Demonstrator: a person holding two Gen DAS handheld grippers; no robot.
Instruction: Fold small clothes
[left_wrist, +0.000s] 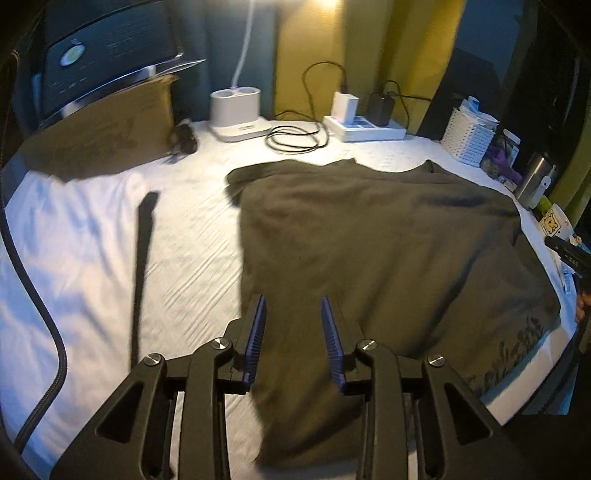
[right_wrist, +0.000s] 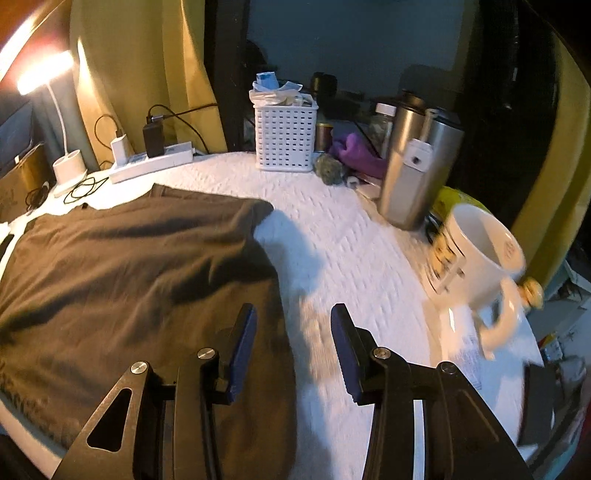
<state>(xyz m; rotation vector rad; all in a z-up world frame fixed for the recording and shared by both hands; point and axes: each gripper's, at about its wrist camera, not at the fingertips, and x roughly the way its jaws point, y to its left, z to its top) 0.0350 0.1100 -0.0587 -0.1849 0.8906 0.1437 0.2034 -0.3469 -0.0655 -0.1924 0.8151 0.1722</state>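
White bedsheet (left_wrist: 192, 229) under olive shirt (left_wrist: 369, 236); left gripper (left_wrist: 293, 343), right gripper (right_wrist: 291, 354) above it, jaws parted, empty

Left gripper (left_wrist: 293, 325) hangs above the near edge of the dark olive garment (left_wrist: 388, 251), its jaws parted, blue pads (left_wrist: 258, 332) clear of the cloth, nothing between them. The garment lies spread over the white sheet (left_wrist: 92, 240), reaching from six o'clock up toward one o'clock. At nine o'clock a thin dark strap (left_wrist: 142, 273) lies straight on the sheet, apart from the garment. At twelve o'clock stands a white lamp base (left_wrist: 236, 110), a coiled black cable (left_wrist: 295, 138) just beside it, then a power strip (left_wrist: 364, 127). White basket (left_wrist: 467, 136) at two o'clock. At three o'clock, the right gripper (left_wrist: 570, 256) pokes in at the garment's far edge; its jaws can't be made out.
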